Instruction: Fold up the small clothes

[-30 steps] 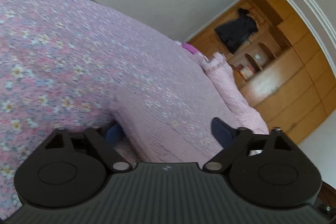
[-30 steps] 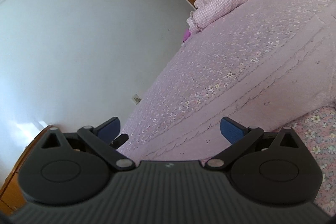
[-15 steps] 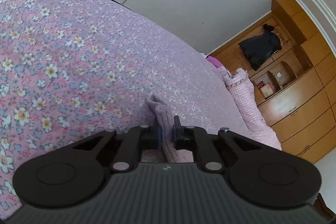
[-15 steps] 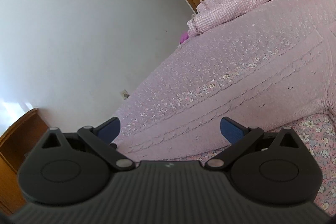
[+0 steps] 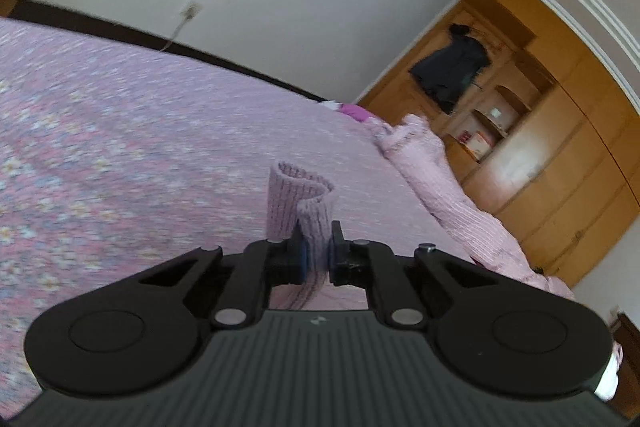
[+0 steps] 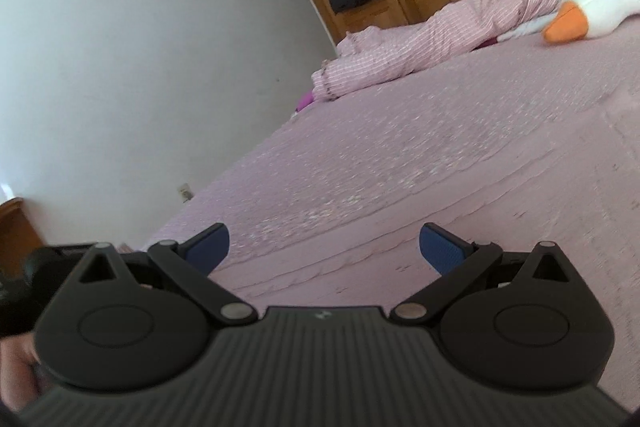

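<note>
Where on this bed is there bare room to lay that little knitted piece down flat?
The floral bedspread lies bare from the left gripper to the wall-side edge. The far end is crowded: a rumpled pink quilt and a plush goose. A pale knit garment covers the bed before the right gripper.

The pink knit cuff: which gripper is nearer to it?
Left. The left gripper is shut on the cuff. The right gripper is open over the knit garment, with no cuff in its view.

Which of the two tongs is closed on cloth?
The left tongs: they pinch a ribbed pink knit edge raised off the bed. The right tongs stand wide open, holding nothing.
</note>
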The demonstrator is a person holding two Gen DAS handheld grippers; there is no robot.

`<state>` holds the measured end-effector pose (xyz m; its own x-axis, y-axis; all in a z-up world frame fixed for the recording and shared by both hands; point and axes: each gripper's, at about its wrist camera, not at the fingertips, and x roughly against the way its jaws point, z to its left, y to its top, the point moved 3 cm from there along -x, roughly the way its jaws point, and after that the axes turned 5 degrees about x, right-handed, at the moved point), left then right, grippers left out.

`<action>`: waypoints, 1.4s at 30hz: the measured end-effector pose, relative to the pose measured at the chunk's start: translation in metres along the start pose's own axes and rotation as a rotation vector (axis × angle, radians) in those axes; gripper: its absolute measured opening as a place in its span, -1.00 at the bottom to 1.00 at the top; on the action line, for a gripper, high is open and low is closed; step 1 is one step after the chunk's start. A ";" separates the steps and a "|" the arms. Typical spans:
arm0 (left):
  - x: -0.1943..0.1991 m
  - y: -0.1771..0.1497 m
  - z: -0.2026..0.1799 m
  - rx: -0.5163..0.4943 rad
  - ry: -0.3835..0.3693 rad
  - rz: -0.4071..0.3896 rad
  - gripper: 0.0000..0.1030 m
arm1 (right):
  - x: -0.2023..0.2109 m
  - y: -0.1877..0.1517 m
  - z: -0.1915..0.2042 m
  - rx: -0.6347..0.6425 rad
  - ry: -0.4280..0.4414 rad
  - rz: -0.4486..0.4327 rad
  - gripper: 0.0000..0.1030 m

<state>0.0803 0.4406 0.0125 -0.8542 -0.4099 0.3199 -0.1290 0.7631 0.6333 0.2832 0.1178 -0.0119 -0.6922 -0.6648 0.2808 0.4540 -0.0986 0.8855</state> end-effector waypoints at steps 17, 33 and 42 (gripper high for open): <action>-0.011 -0.079 -0.125 -0.242 -0.159 0.079 -0.81 | 0.036 0.029 -0.095 -0.079 -0.130 -0.067 1.00; -0.003 -0.185 -0.223 -0.443 -0.301 0.188 -0.81 | 0.111 0.048 -0.214 -0.030 -0.282 -0.071 1.00; 0.003 -0.247 -0.302 -0.498 -0.354 0.249 -0.81 | 0.172 0.064 -0.257 0.055 -0.386 -0.176 1.00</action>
<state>0.2617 0.1003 0.0695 -0.9534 0.0025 0.3016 0.2694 0.4567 0.8479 0.3381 -0.1933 -0.0019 -0.9205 -0.3146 0.2318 0.2863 -0.1393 0.9480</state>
